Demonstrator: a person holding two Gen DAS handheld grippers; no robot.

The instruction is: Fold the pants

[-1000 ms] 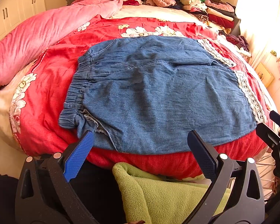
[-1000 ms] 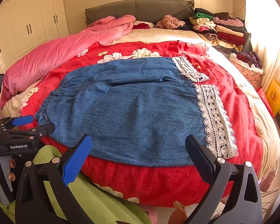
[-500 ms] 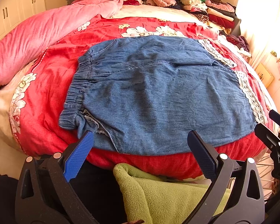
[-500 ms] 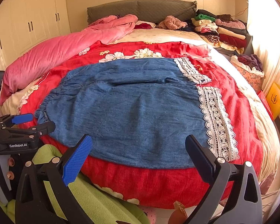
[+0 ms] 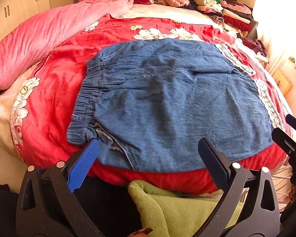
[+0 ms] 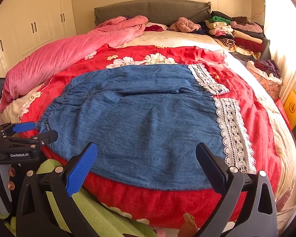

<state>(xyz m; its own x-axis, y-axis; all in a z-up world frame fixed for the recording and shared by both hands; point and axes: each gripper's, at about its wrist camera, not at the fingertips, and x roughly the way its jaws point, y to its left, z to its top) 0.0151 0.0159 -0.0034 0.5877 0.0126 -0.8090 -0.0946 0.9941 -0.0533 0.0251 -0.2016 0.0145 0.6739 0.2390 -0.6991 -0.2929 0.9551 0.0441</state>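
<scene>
Blue denim pants [image 5: 167,102] with an elastic waistband [image 5: 86,98] on the left and white lace cuffs [image 6: 232,130] on the right lie flat, spread sideways on the red floral bedspread [image 5: 55,83]. They also show in the right wrist view [image 6: 140,122]. My left gripper [image 5: 148,148] is open and empty, at the near edge of the pants close to the waistband corner. My right gripper [image 6: 146,154] is open and empty, at the near edge toward the lace cuff end. Each gripper shows at the side of the other's view.
A pink duvet [image 6: 65,53] lies along the bed's left side. Stacks of folded clothes [image 6: 238,33] sit at the back right by the grey headboard [image 6: 151,9]. A green fleece cloth [image 5: 179,207] hangs below the bed's front edge. White wardrobes [image 6: 33,23] stand on the left.
Both grippers have eased slightly forward toward the pants' near edge, still open. The pants have not moved.
</scene>
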